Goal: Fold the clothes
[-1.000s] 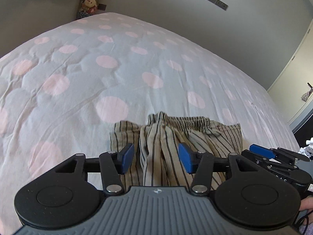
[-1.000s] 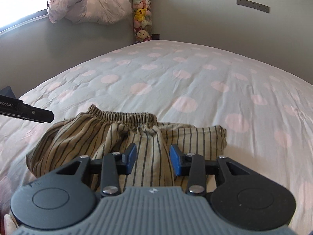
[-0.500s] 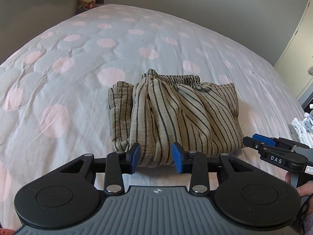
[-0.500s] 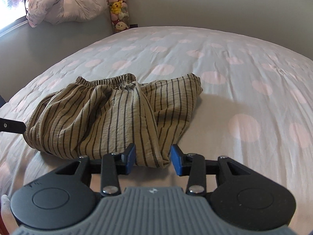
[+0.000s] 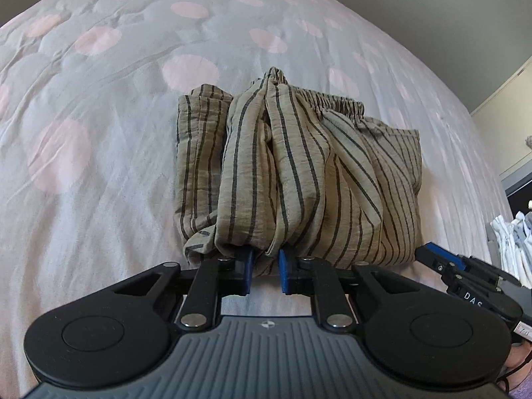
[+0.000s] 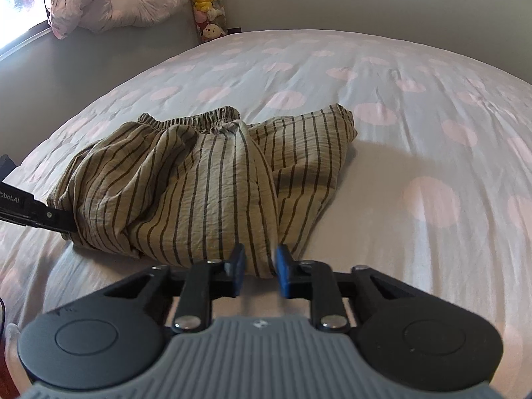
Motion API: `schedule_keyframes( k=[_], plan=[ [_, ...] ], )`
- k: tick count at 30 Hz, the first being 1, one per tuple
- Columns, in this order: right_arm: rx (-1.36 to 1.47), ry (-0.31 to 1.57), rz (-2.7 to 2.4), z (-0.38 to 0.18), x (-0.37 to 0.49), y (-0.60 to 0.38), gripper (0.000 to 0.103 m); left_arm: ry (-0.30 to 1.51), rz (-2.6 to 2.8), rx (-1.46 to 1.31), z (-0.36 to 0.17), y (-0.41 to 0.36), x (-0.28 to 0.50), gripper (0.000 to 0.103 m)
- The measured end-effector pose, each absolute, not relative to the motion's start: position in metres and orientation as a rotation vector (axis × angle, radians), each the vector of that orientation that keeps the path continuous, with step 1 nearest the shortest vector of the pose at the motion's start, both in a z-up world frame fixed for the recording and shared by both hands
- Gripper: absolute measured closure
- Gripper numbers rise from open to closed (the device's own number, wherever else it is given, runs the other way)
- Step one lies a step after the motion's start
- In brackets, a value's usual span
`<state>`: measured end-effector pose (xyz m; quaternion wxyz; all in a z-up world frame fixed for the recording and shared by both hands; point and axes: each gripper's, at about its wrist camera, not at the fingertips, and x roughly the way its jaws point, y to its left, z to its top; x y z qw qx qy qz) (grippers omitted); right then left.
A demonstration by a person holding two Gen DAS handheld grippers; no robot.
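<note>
On the bed's pale grey quilted cover with pink dots (image 5: 109, 153), the crumpled beige cotton shorts with thin dark stripes (image 5: 299, 173) are lying in a loose, bunched heap near the person's edge, the elastic waistband at the far side.

The left tongs (image 5: 265, 266) have just been closing and are now pinching the near hem of the shorts, a narrow wad of cloth sitting between the blue pads. From this grip the risk is that only the top layer is being caught: the fabric is gathered in several overlapping pleats there, so a lift may be peeling one layer away and leaving the rest sagging on the bed, giving a crooked fold.

The right tongs (image 6: 260, 267) have likewise just been closing and are nipping a small tip of hem at the near right corner. That bite is looking shallow, right at the cloth's edge, so the thin fabric may be slipping out under any pull.

The two grips are also sitting close together on the same near edge, with much bunched cloth between and beyond them. If the hands are spreading or lifting unevenly, the shorts may be twisting or dragging across the cover instead of flattening, and the far waistband may be rolling under.
</note>
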<state>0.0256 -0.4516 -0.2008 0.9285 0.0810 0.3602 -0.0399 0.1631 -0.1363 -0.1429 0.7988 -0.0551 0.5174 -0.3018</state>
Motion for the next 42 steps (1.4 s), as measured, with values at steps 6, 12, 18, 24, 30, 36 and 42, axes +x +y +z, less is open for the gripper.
schedule_keyframes(
  k=[6, 12, 18, 24, 30, 36, 42],
  plan=[
    [0.166, 0.677, -0.167, -0.194, 0.019, -0.460, 0.103, 1.056, -0.706, 0.003, -0.116, -0.140, 0.158, 0.099],
    [0.138, 0.674, -0.257, -0.194, 0.021, -0.464, 0.103, 1.020, -0.755, 0.279, -0.104, -0.149, 0.152, 0.100],
    [0.217, 0.671, -0.222, -0.194, 0.020, -0.474, 0.101, 1.010, -0.809, 0.325, -0.111, -0.146, 0.151, 0.100],
    [0.209, 0.654, -0.095, -0.189, 0.019, -0.460, 0.044, 1.027, -0.801, 0.289, -0.118, -0.144, 0.153, 0.100],
    [0.204, 0.700, -0.072, -0.199, 0.030, -0.456, 0.045, 1.046, -0.788, 0.287, -0.123, -0.144, 0.155, 0.100],
    [0.183, 0.687, -0.103, -0.200, 0.032, -0.456, 0.100, 1.045, -0.797, 0.301, -0.122, -0.144, 0.155, 0.100],
    [0.162, 0.675, -0.133, -0.202, 0.033, -0.456, 0.101, 1.022, -0.838, 0.432, -0.113, -0.151, 0.149, 0.101]
  ],
)
